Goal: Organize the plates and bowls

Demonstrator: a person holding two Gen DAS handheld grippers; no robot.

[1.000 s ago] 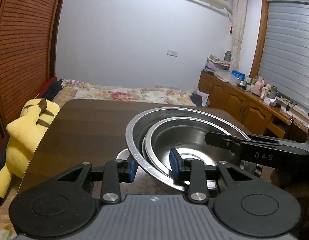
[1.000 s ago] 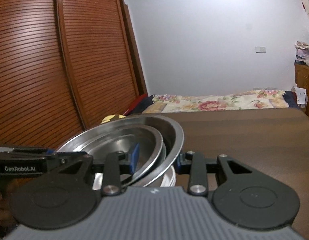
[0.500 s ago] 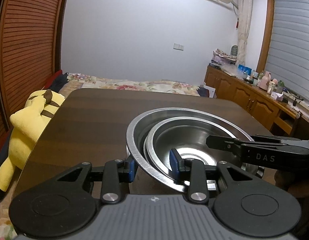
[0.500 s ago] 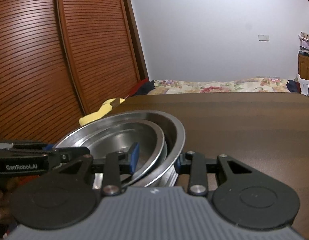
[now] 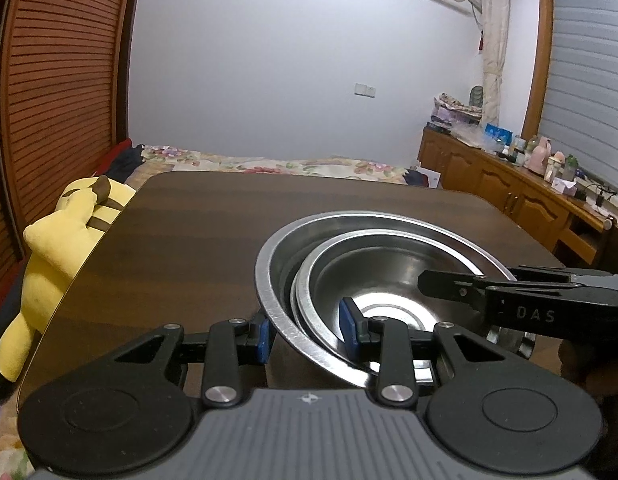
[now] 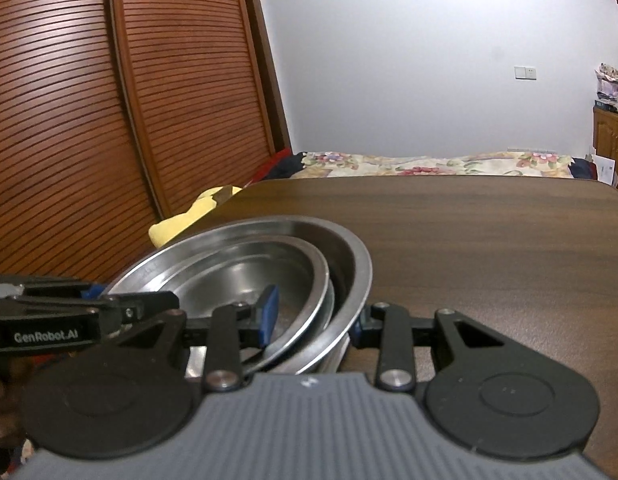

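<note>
I am holding a nested stack of steel bowls between both grippers, over the near end of a dark wooden tabletop (image 5: 213,240). The big bowl (image 5: 269,280) is outermost; a smaller bowl (image 5: 389,280) sits inside it, shifted off centre, and another rim seems to lie under that one.

My left gripper (image 5: 307,334) has its jaws closed across the stack's near left rim, one blue pad outside the big bowl and one inside the smaller. My right gripper (image 6: 313,316) grips the opposite rim the same way, one pad inside and the other outside the wall. Each gripper shows in the other's view, reaching in from the side.

Beneath the stack, at the bottom of both views, I glimpse more metal, perhaps another dish; I cannot tell whether the stack touches it or the tabletop.

A yellow plush toy (image 5: 65,248) lies off the tabletop's left edge, with a bed (image 6: 429,160) beyond.

I judge this step to be setting the stack down. The next move calls for lowering both sides level, then opening both jaws together, so the loose inner bowl does not slide.
</note>
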